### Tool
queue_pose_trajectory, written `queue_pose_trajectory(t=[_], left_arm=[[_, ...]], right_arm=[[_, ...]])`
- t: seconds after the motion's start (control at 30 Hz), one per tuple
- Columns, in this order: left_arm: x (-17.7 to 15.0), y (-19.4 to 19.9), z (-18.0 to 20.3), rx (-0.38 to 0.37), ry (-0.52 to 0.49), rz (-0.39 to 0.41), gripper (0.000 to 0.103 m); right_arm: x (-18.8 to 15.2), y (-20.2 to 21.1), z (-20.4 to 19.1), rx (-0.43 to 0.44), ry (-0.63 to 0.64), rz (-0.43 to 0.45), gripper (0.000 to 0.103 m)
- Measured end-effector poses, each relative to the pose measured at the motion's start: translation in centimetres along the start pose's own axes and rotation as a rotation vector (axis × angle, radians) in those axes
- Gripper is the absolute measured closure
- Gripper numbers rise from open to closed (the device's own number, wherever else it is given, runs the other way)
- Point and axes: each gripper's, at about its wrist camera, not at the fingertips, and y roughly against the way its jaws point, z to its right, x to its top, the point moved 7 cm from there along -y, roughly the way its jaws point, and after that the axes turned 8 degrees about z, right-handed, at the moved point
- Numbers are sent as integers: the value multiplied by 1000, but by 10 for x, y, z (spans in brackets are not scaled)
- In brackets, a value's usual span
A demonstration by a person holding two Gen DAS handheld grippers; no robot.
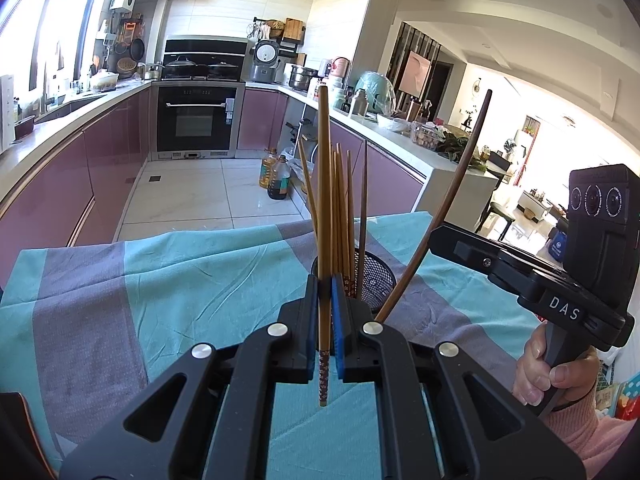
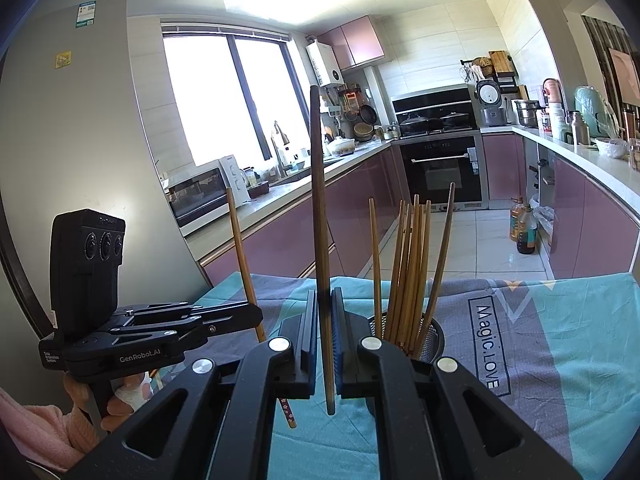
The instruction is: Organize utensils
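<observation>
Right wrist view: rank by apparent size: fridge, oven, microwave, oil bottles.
1. fridge, though nearness inflates it
2. oven and microwave: look alike in extent, not ranked
3. oil bottles, smallest

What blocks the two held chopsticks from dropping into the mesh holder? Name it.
Nothing visible. The light chopstick and dark chopstick stand upright beside the mesh holder; only the chopsticks already inside crowd its mouth.

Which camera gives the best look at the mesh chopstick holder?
The left wrist view: the black mesh holder shows its rim and mesh wall just beyond the left gripper. In the right wrist view the holder is largely hidden behind the right gripper.
</observation>
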Motion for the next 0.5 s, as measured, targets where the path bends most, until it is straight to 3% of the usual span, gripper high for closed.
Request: queue_pose_trajectory(t=[0.5], left_arm=[[7,-2,2,-2,-6,9,96]], right_arm=[[4,-1,2,3,3,5,98]])
